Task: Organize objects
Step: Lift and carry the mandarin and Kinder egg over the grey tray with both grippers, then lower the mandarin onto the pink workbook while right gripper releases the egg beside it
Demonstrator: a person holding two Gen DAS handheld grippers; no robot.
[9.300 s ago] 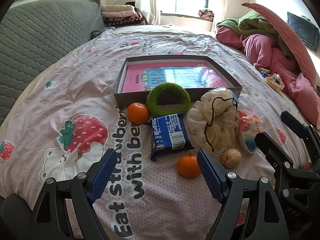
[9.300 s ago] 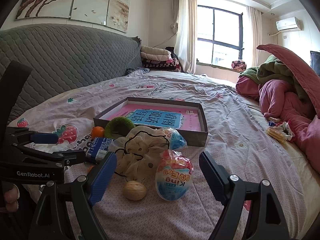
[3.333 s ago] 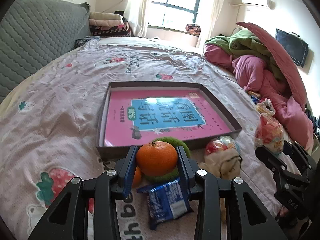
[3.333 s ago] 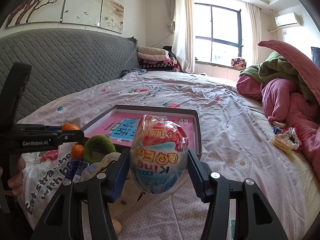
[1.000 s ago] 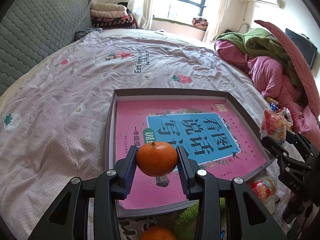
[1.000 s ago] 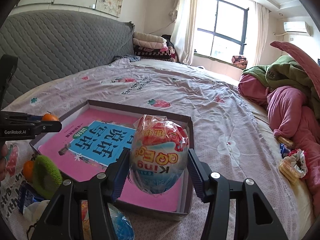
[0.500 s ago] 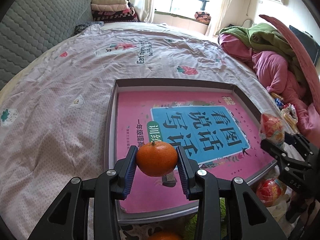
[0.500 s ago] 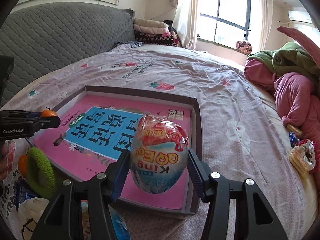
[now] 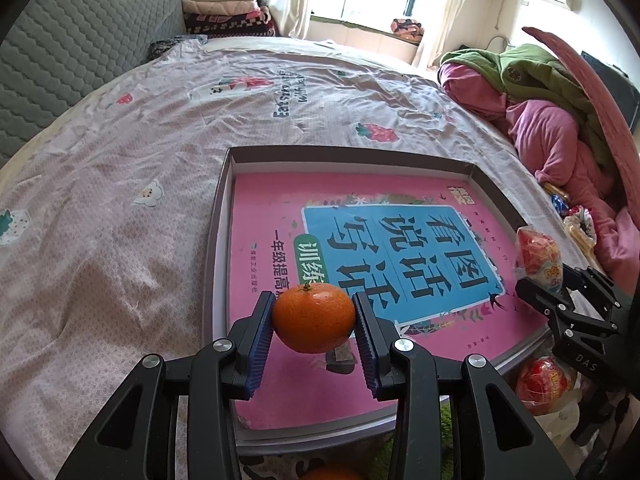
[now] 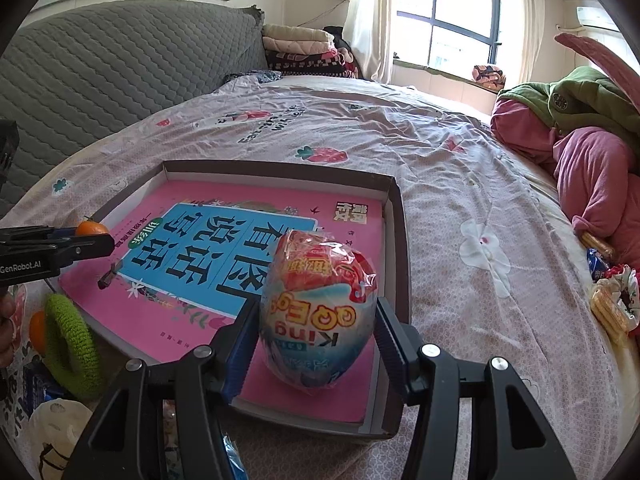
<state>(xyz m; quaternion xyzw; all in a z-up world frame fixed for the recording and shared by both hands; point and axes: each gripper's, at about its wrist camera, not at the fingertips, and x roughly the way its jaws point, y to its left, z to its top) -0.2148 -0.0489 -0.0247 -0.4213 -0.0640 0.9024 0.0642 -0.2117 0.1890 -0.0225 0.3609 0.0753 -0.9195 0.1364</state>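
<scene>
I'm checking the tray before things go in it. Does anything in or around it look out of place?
One thing: a small dark scrap lies loose on the pink book in the tray, near the left gripper holding the orange. I cannot tell what it is. Nothing looks spilled or damaged.

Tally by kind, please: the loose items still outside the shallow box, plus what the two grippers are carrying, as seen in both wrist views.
Round orange tangerines: 2, one held, one on the bedspread
Plastic-wrapped red and blue toy eggs: 2, one held, one outside the box
Green fuzzy ring: 1
Blue snack packet: 1
Cream mesh bath pouf: 1
Total: 7
</scene>
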